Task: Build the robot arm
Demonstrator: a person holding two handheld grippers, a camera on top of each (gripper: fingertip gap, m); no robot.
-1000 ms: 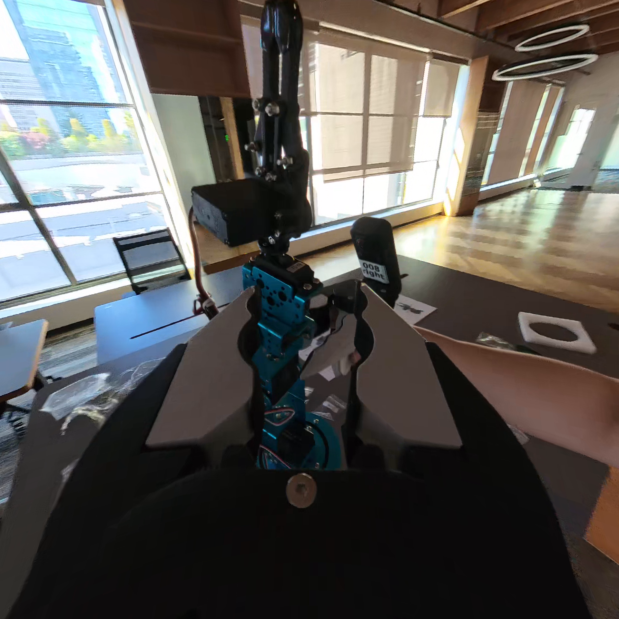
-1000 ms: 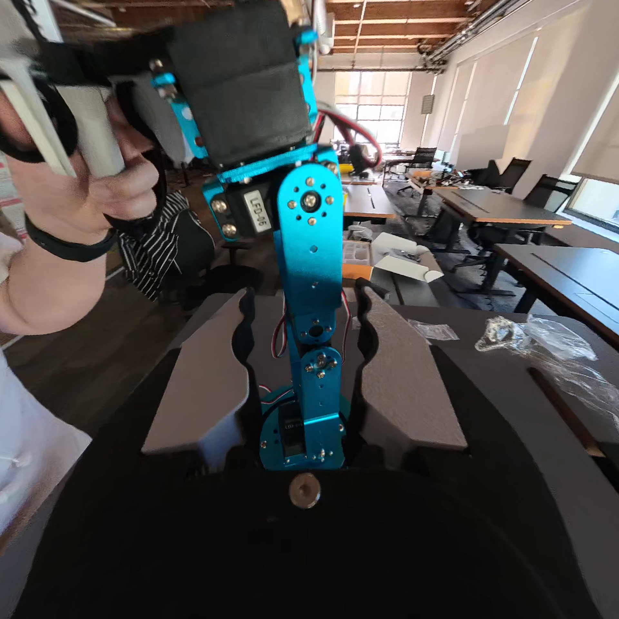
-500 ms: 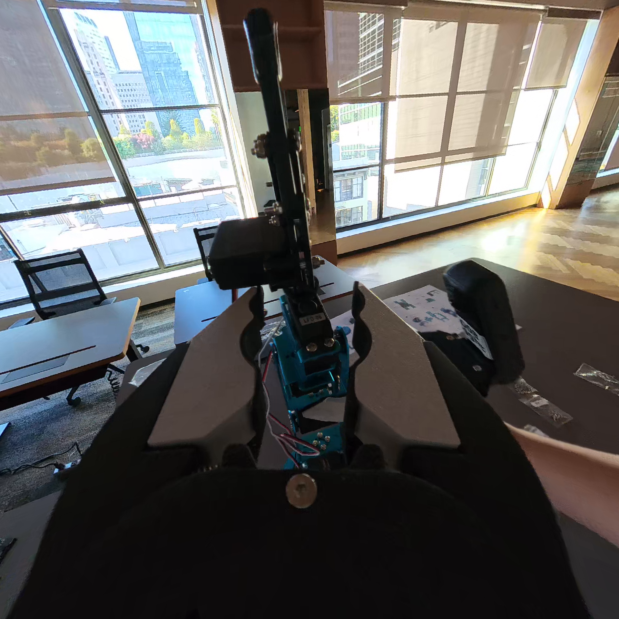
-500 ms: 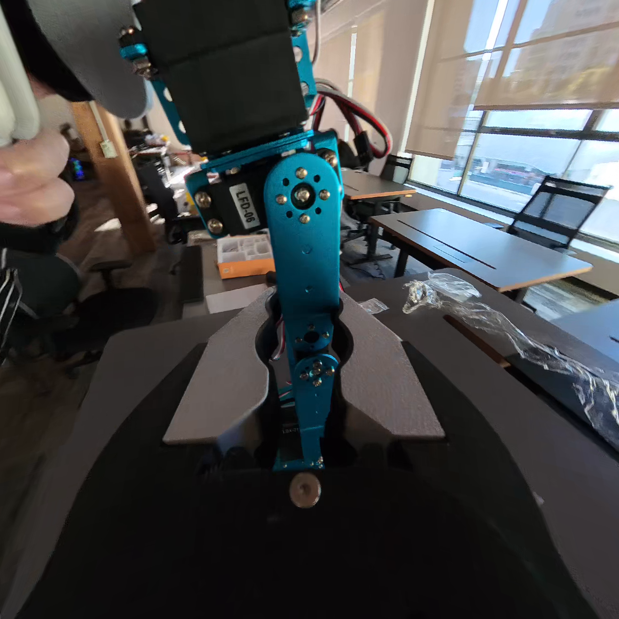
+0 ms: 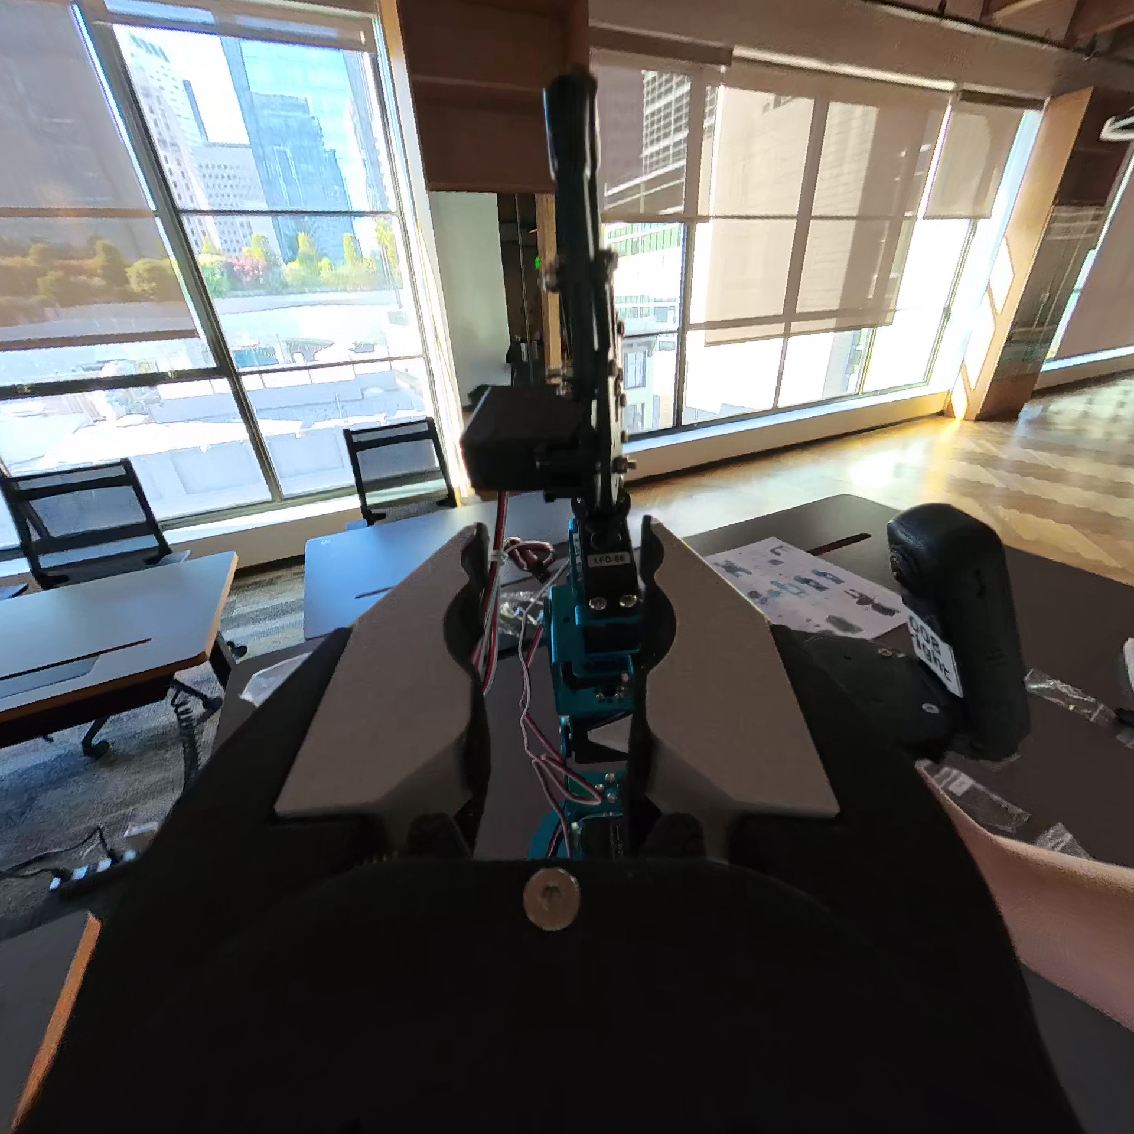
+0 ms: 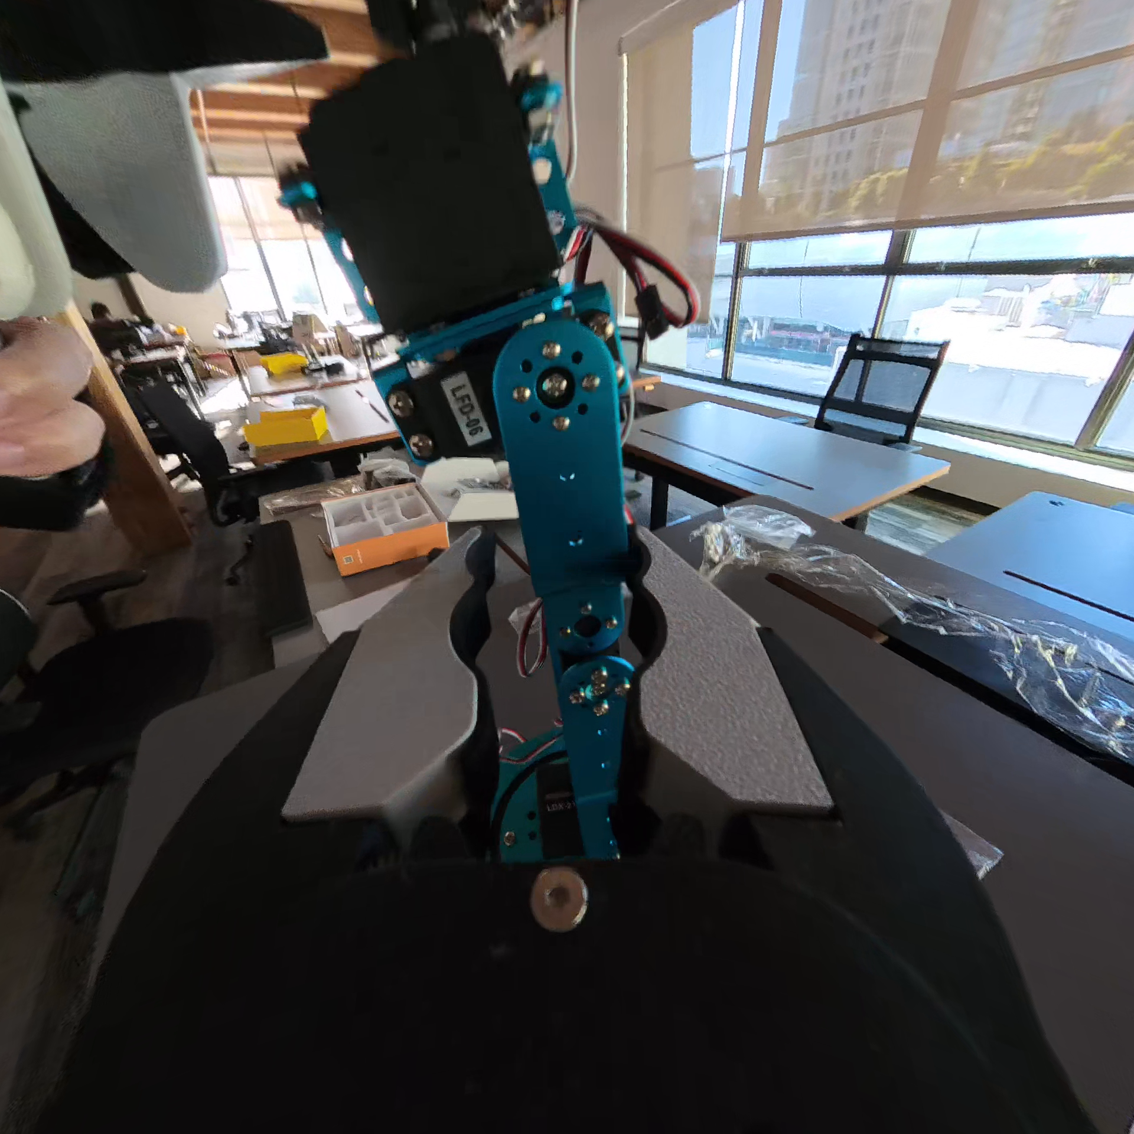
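A small blue metal robot arm with black servos and red, white and black wires stands on the dark table, with a black claw at its top. My left gripper is open around its upper blue bracket, which rests against the right finger. My right gripper is open around the arm's lower blue link, which leans against the right finger. The right gripper's black body also shows in the left wrist view. The left gripper's grey finger shows in the right wrist view.
The dark table holds a printed sheet and clear plastic bags. An orange compartment box lies beyond. Desks and chairs stand by the windows. A person's forearm and hand are close.
Both views have swung round the arm. The right fingers closed in on the blue link half a second ago and have since parted a little. The arm now leans right.
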